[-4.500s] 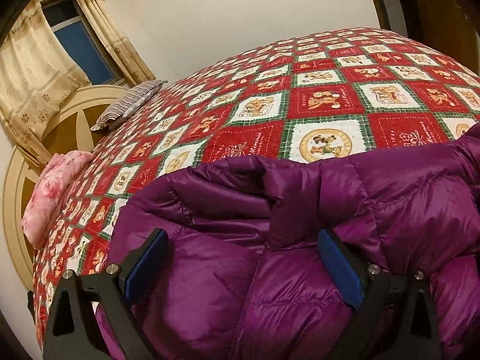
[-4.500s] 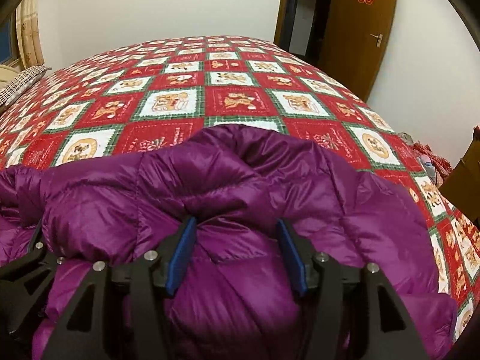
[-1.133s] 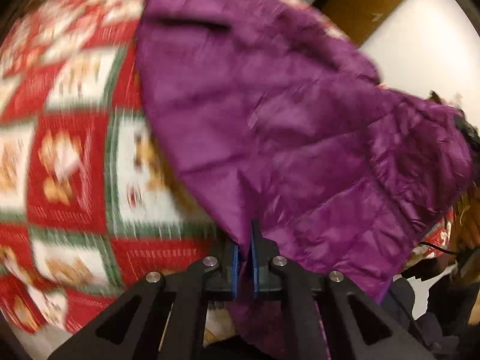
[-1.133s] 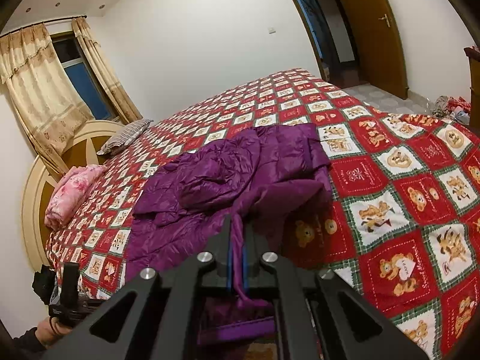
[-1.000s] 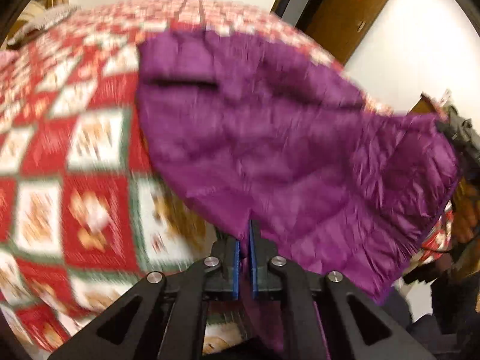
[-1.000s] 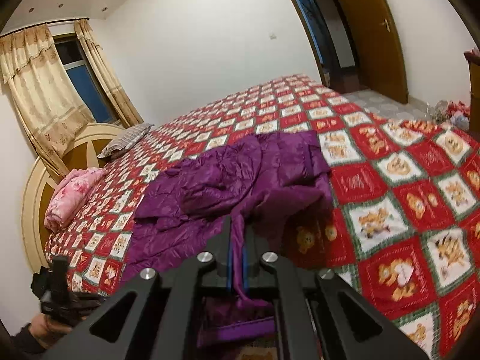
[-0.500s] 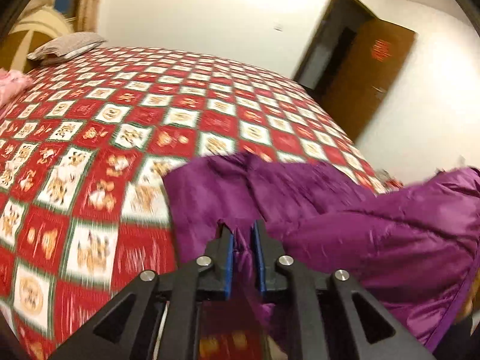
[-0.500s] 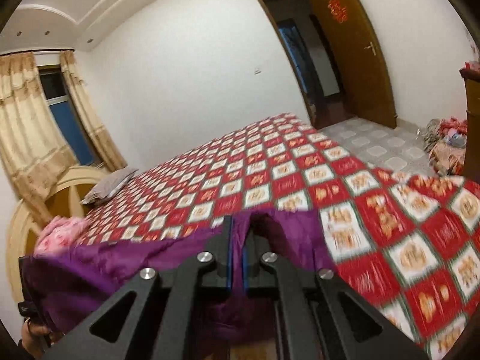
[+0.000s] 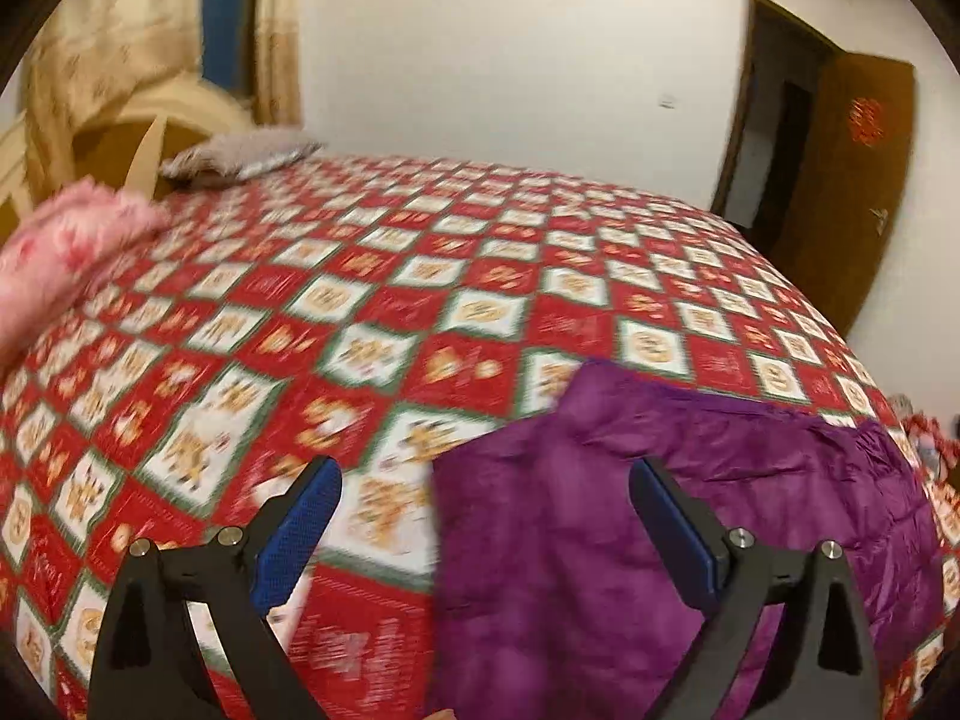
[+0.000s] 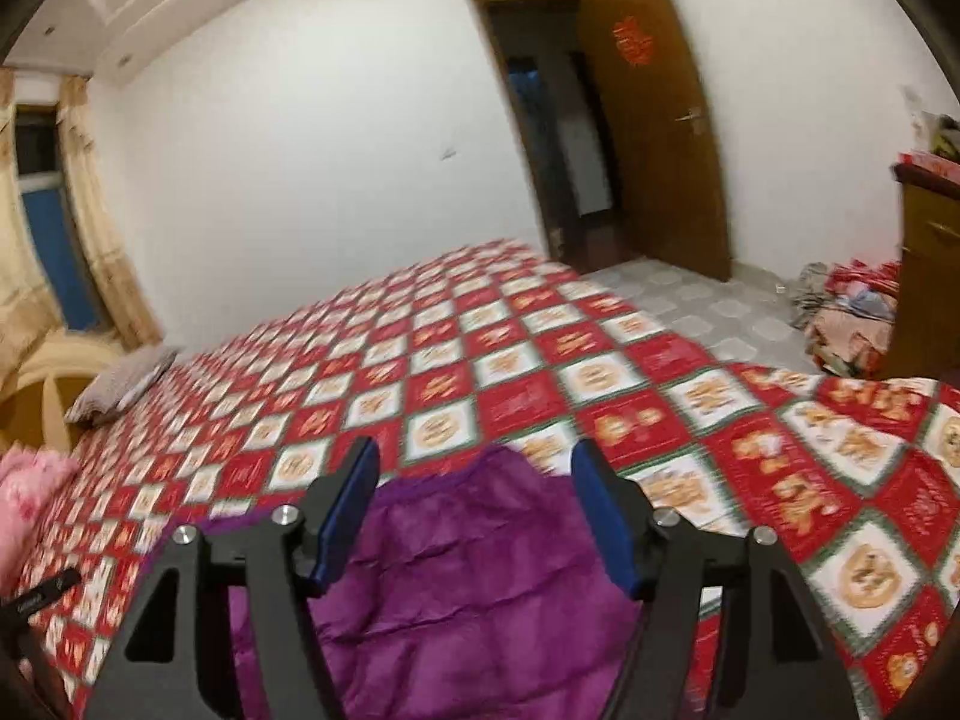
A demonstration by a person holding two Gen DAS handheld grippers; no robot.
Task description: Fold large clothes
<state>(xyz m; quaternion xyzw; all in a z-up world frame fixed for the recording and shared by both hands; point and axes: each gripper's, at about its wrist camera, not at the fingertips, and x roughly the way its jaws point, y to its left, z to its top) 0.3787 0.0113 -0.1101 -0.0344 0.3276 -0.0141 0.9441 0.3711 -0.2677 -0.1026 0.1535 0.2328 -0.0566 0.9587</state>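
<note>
Your left gripper [image 9: 483, 525] and right gripper [image 10: 474, 507] have both just sprung their jaws apart, pads off the purple jacket [image 9: 630, 540]. The jacket lies spread at the near edge of the bed [image 9: 420, 276]. Beyond its far hem, the red patchwork bedspread [image 10: 480, 360] runs bare to the bed's far side.

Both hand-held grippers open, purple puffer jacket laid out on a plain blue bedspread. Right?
Not quite: the bedspread is a red, white and green patchwork, as the right wrist view shows. The rest holds: the left hand-held gripper and right hand-held gripper have just opened, off the purple puffer jacket.
</note>
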